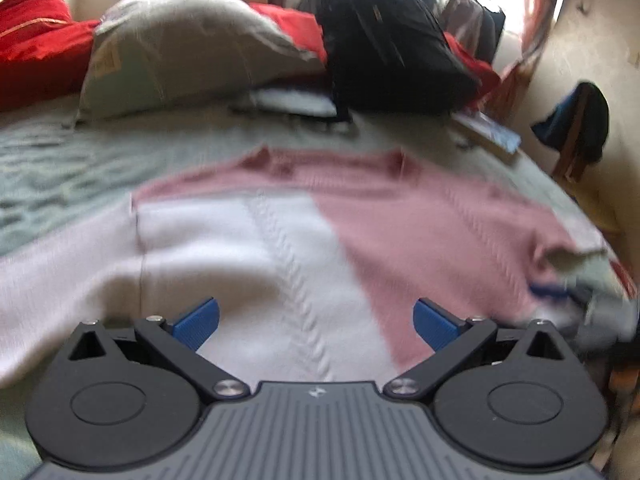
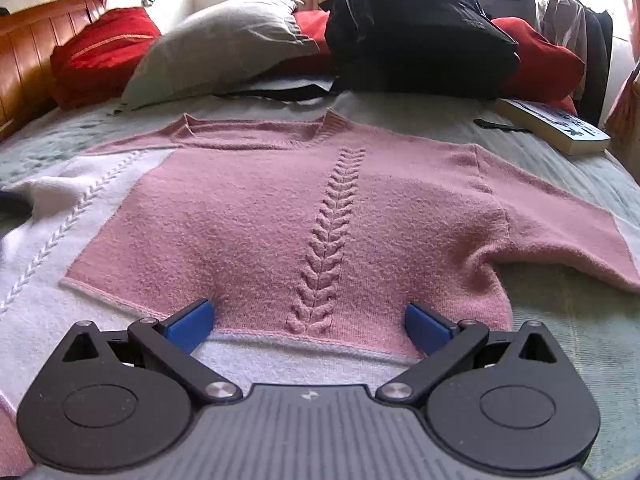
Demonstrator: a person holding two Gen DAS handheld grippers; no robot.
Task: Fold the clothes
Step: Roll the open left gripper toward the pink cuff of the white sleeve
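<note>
A pink and white knitted sweater (image 2: 256, 216) lies spread flat on the bed, neckline toward the pillows, with a braided cable running down its pink panel. Its right sleeve (image 2: 560, 220) stretches out to the right. My right gripper (image 2: 308, 322) hovers open over the pink panel near the hem, nothing between its blue pads (image 2: 191, 324). In the blurred left wrist view the same sweater (image 1: 432, 224) shows white on the left and pink on the right. My left gripper (image 1: 316, 322) is open above the white panel, holding nothing.
A grey pillow (image 2: 224, 40), red cushions (image 2: 100, 48) and a black backpack (image 2: 416, 24) crowd the head of the bed. A book (image 2: 556, 128) lies at the bed's right edge. A wooden headboard (image 2: 28, 60) is at left. Clothes hang at right (image 1: 576, 120).
</note>
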